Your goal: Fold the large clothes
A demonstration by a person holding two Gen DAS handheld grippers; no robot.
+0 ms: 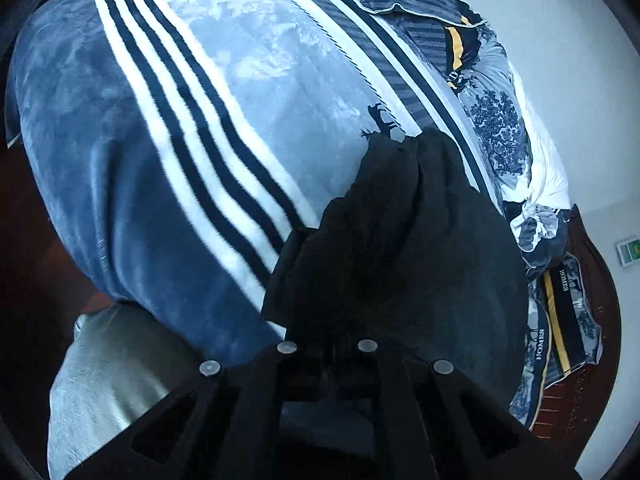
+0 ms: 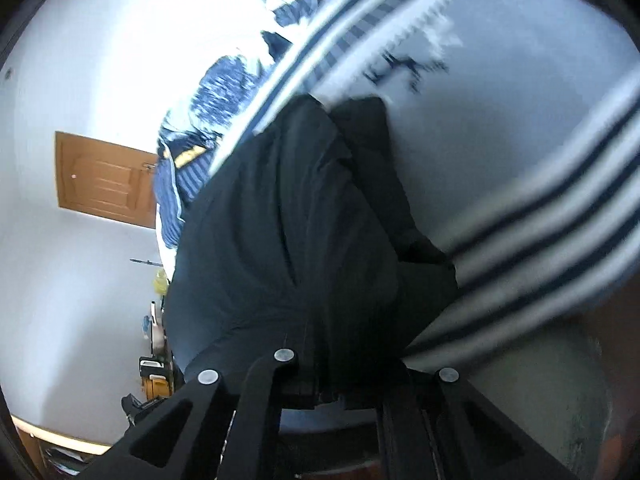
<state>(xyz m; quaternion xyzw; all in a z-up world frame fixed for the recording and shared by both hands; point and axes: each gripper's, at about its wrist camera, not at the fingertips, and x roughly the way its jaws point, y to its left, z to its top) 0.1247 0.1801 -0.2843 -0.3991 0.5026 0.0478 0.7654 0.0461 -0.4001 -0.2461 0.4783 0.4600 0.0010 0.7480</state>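
The garment (image 1: pixel 400 248) is plain black. Under it the blanket (image 1: pixel 168 140) is mottled blue with white and navy stripes and a small dark deer print. The quilt (image 1: pixel 500 120) shows navy trees on white, with a yellow band. The door (image 2: pixel 104 176) is orange-brown, the wall (image 2: pixel 80 60) apparently white.

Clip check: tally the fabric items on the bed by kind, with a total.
Black garment: 1
Striped blue blanket: 1
Tree-print quilt: 1
Pillows with yellow trim: 2
Total: 5

Both tongs, left and right, grip the garment.
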